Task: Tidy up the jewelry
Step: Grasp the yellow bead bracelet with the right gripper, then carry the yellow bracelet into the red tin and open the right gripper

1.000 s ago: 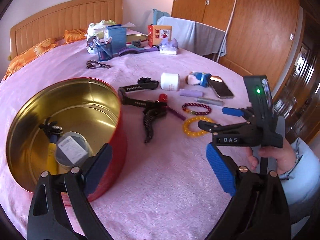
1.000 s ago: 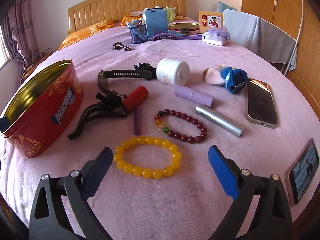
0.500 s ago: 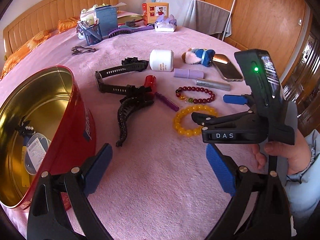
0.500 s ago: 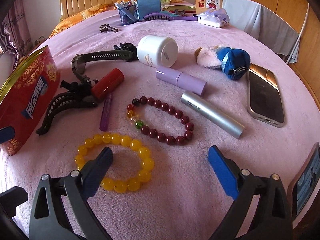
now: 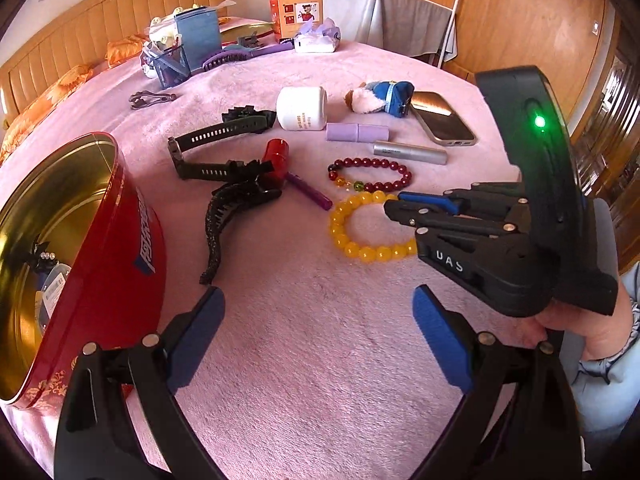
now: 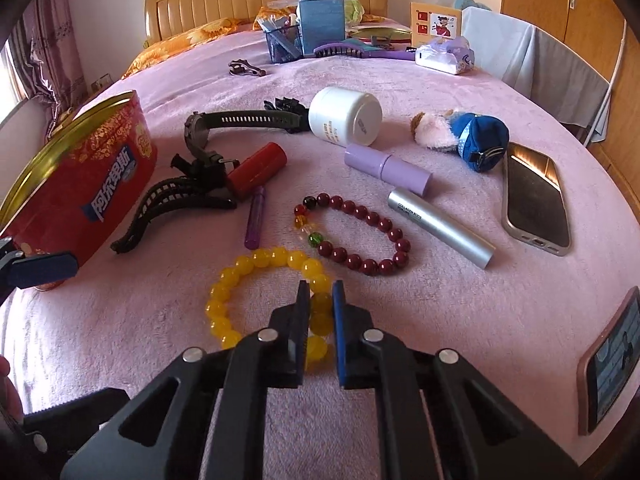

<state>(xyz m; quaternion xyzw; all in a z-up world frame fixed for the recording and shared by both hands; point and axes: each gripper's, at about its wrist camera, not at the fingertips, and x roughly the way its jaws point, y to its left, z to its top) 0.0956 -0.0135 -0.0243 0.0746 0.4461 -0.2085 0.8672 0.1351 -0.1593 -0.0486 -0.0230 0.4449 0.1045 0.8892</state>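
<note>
Our right claw (image 6: 320, 300) has just been closing, and its blue pads now pinch the near side of the yellow bead bracelet (image 6: 244, 268), where a second ago they stood wide with the bracelet lying untouched ahead of them. The bracelet still lies flat on the pink bed cover (image 6: 440, 320), so we judge the grip made but the lift not begun; next we expect to carry it to the red tin (image 6: 80, 184) at the left. Our left claw (image 5: 316, 320) has its pads wide apart over bare cover, holding nothing, and has swung away from the tin's mouth toward the jewelry. The right wrist view shows the pinch itself, bead between pads, and the dark red bracelet (image 6: 360, 236) just beyond, plus a second phone (image 6: 608, 360) at the right edge. The left wrist view instead shows the right claw from the side, the hand (image 5: 580, 332) gripping it, and the tin's gold interior (image 5: 52, 232) with items already inside.
</note>
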